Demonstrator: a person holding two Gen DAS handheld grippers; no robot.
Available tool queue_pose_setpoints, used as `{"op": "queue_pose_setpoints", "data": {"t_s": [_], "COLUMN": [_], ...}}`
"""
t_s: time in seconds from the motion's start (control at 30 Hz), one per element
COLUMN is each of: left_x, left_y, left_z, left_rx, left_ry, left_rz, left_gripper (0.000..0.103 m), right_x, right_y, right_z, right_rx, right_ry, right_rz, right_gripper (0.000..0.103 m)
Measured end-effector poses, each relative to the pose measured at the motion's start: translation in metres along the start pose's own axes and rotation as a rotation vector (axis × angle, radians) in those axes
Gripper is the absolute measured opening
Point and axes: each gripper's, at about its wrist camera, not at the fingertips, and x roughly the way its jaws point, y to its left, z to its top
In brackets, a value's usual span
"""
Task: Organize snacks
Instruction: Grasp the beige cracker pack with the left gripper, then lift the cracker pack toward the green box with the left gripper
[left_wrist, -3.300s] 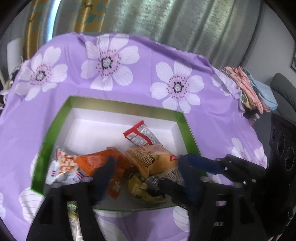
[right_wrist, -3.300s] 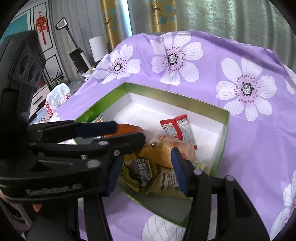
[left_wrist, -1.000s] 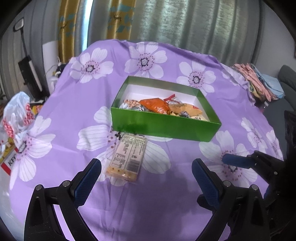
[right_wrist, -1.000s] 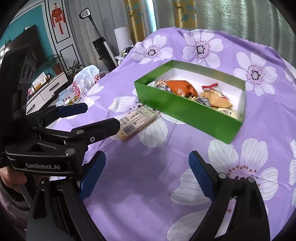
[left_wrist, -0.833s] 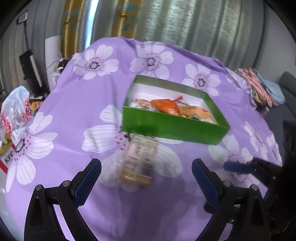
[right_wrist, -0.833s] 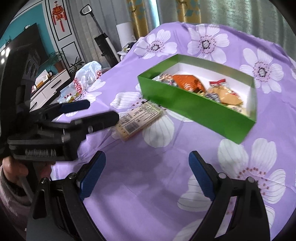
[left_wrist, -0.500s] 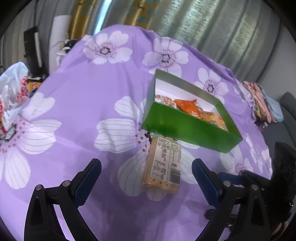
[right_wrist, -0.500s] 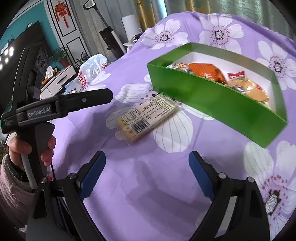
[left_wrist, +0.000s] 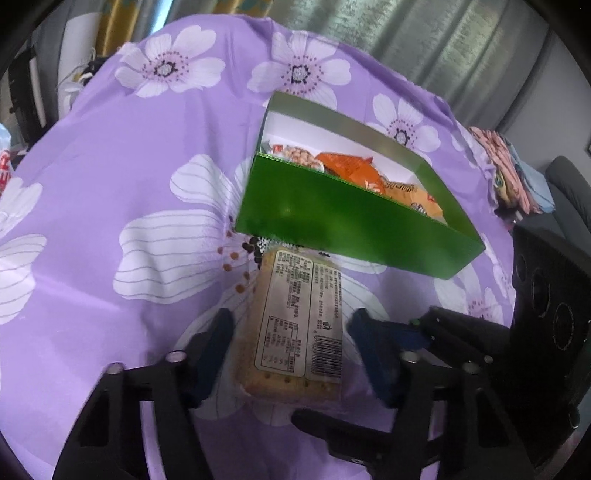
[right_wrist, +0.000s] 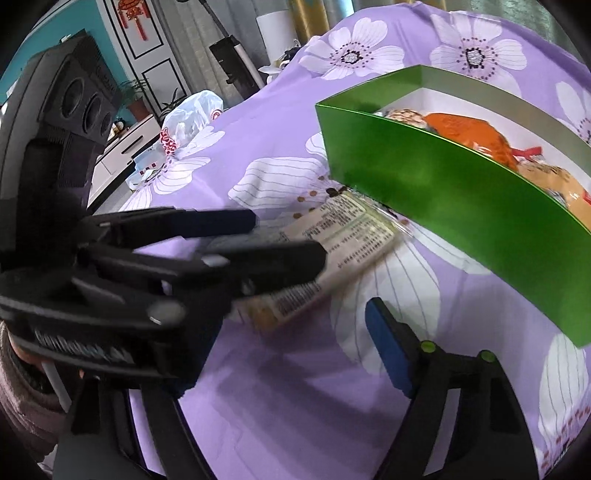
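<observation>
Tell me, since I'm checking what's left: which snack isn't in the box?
The flat cracker packet, label side up, lies on the purple cloth just outside the green box, between the left gripper fingers. The others sit inside.

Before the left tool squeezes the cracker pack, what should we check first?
1. Cracker pack sits between the left tool's fingers: ok.
2. Fingers touching the pack yet: cannot tell, the picture is blurry there.
3. Pack lying flat on the purple tablecloth, label up: ok.
4. Pack's far end clear of the green box: not ok, it sits right against the box wall.
5. Right tool out of the way: ok, open beside the pack.
6. Room in the box: ok, white floor shows.
</observation>
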Motion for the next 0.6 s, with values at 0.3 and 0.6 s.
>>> {"op": "queue_pose_setpoints", "data": {"t_s": [0.3, 0.6], "left_x": [0.003, -0.009], "left_y": [0.006, -0.013], "left_z": [-0.004, -0.015], "left_rx": [-0.063, -0.068], "left_ry": [0.015, -0.002], "left_rz": [-0.017, -0.022], "left_gripper": [0.039, 0.039], "right_x": [0.006, -0.016], "right_y": [-0.003, -0.001], "right_z": [0.007, -0.006], "right_rx": [-0.013, -0.022], "right_ry": [-0.012, -0.047], "right_rz": [0.02, -0.008], "right_gripper": [0.064, 0.055]}}
